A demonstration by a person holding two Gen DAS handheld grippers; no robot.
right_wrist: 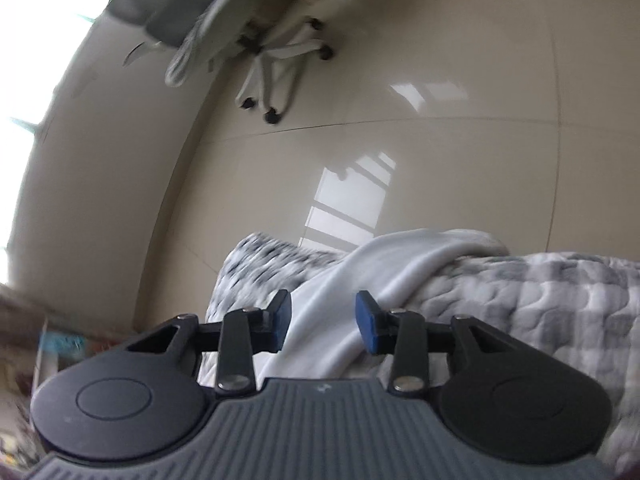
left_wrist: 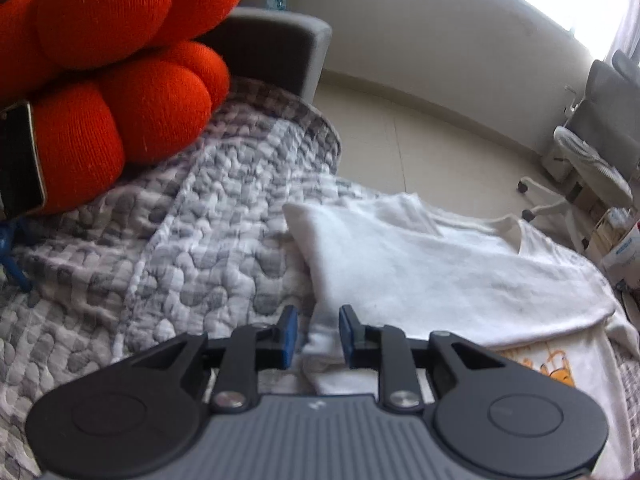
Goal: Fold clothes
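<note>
A white, soft cotton T-shirt [left_wrist: 432, 268] lies partly folded on a quilted grey-and-white checked bedspread [left_wrist: 168, 248] with a pebbled, puffy stitch. One flap is doubled over the body; a strip of orange cartoon print shows at the lower right, mostly cut off by the picture's edge. The left gripper [left_wrist: 318, 336], black with ribbed grey housing and blue rubber pads, hovers at the shirt's near bunched corner. Its jaws stand narrowly parted, the cloth lying under the gap, and no pad visibly presses on it. A lumpy orange knitted cushion [left_wrist: 120, 60] of rounded lobes fills the upper left, beside a dark slab with a gold edge that is hard to identify.

In the right wrist view, the right gripper [right_wrist: 323, 322] has its jaws moderately apart with nothing clamped; a smooth pale fold of the shirt drapes over the bed's edge beneath them. The bedspread's left part is smeared by blur. Beyond lie glossy beige floor tiles [right_wrist: 400, 140] and a white-based swivel chair [right_wrist: 256, 40], its top cropped.
</note>
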